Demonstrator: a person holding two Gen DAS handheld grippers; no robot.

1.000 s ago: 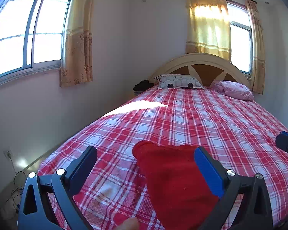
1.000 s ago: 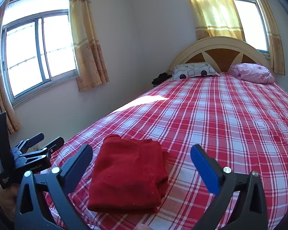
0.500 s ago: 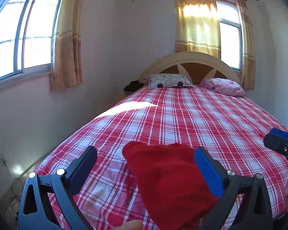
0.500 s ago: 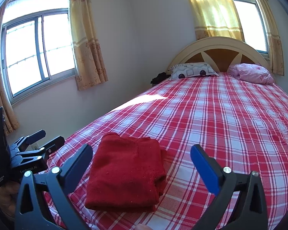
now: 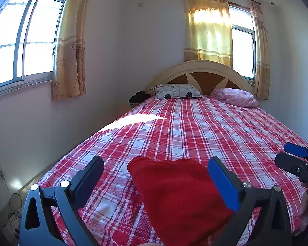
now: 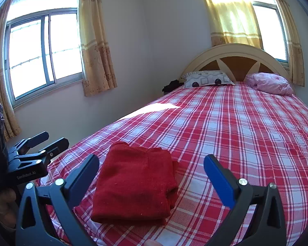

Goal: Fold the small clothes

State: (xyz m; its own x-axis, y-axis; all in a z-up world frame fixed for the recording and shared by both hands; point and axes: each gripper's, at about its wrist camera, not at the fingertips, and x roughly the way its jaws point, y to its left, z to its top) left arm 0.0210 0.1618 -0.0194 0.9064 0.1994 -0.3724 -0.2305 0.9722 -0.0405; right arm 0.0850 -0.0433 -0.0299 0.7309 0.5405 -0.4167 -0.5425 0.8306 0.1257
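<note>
A red knitted garment (image 6: 134, 181) lies folded into a neat rectangle on the red-and-white plaid bed (image 6: 236, 135), near its foot. It also shows in the left wrist view (image 5: 180, 198). My left gripper (image 5: 156, 176) is open and empty, held above the garment's near end. My right gripper (image 6: 152, 174) is open and empty, held just right of the garment and above it. The left gripper also shows at the left edge of the right wrist view (image 6: 45, 143). The right gripper shows at the right edge of the left wrist view (image 5: 293, 157).
A patterned pillow (image 5: 177, 91) and a pink pillow (image 5: 236, 97) lie by the headboard (image 5: 201, 75). A dark bundle (image 5: 138, 98) sits at the bed's far left corner. A wall with a curtained window (image 5: 20, 41) runs along the left; a cable (image 5: 12, 207) lies on the floor.
Both grippers have drawn back slightly and stayed open. The right gripper has come further into the left wrist view. The folded garment has not moved.
</note>
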